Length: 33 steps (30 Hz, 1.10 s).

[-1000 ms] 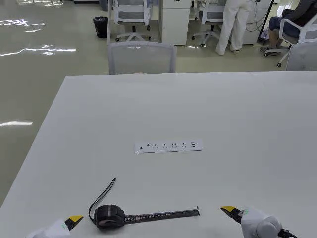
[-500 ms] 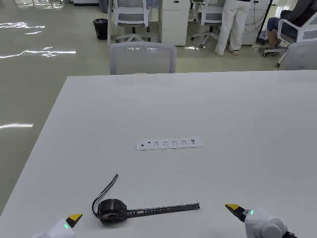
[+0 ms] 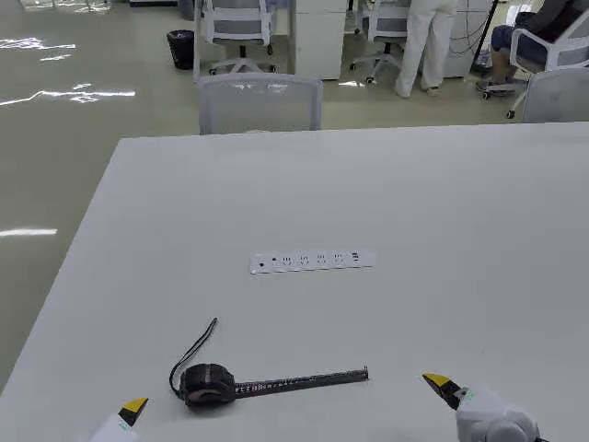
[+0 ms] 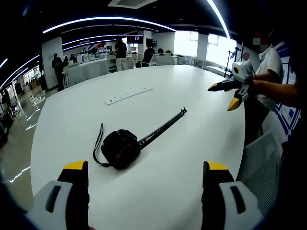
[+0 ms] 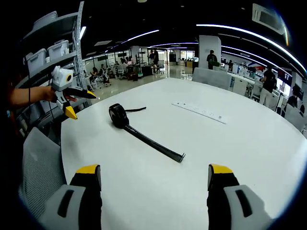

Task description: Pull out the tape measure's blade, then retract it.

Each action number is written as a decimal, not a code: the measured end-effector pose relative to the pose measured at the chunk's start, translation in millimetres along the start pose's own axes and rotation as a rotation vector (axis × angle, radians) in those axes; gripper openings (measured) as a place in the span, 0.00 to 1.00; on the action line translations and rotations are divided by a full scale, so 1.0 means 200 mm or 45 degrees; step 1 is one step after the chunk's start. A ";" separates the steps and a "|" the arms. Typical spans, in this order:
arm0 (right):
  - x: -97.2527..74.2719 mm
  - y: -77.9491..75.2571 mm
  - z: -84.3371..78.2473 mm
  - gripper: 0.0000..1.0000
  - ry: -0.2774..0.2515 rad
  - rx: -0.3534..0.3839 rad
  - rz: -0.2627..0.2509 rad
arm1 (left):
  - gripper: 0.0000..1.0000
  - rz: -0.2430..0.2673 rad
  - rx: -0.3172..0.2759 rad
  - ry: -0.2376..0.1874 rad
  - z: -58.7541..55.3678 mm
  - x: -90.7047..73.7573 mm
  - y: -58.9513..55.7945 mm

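A black tape measure point(image 3: 205, 383) lies on the white table point(image 3: 368, 193) near its front edge, its dark blade point(image 3: 304, 379) drawn out to the right and its wrist strap point(image 3: 191, 348) curling up to the left. In the left gripper view the tape measure point(image 4: 121, 148) sits ahead of my open left gripper point(image 4: 144, 179), apart from it. My right gripper point(image 5: 156, 184) is open and empty, with the blade's hooked end point(image 5: 179, 157) just ahead of it. The left gripper's yellow tip point(image 3: 133, 405) and the right gripper's yellow tip point(image 3: 437, 380) flank the tape in the head view.
A white power strip point(image 3: 311, 261) lies at the table's middle. A grey mesh chair point(image 3: 259, 103) stands at the far edge. Beyond it are more office chairs, a black bin point(image 3: 180, 49) and a person in white trousers point(image 3: 425, 41).
The head camera has shifted a little. Both grippers sit slightly lower in the head view. The tape measure and its blade lie as before.
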State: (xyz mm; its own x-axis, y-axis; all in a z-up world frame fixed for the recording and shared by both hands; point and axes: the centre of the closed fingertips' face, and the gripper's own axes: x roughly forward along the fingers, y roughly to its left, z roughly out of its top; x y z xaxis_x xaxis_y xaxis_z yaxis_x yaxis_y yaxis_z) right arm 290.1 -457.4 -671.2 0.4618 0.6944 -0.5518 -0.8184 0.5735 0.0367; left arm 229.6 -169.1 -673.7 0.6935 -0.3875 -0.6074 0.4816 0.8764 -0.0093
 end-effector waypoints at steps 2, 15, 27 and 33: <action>0.00 0.01 0.00 0.95 -0.001 -0.001 -0.001 | 0.99 0.007 -0.007 0.002 0.00 0.00 -0.01; -0.02 0.02 0.01 0.95 -0.019 0.026 -0.014 | 0.99 0.050 -0.051 -0.006 0.01 -0.01 -0.03; -0.02 0.03 -0.02 0.95 -0.013 0.041 -0.016 | 0.99 0.149 -0.143 -0.033 0.01 0.01 0.00; -0.01 0.03 -0.03 0.94 -0.010 0.043 -0.009 | 0.99 0.179 -0.168 -0.035 0.00 0.03 0.00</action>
State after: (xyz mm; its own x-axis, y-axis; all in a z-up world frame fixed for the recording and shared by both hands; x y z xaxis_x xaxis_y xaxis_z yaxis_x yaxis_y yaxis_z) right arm 281.9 -457.2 -674.4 0.4705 0.6934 -0.5457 -0.8032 0.5926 0.0606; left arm 233.8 -171.6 -676.8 0.7641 -0.2649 -0.5882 0.3058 0.9516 -0.0313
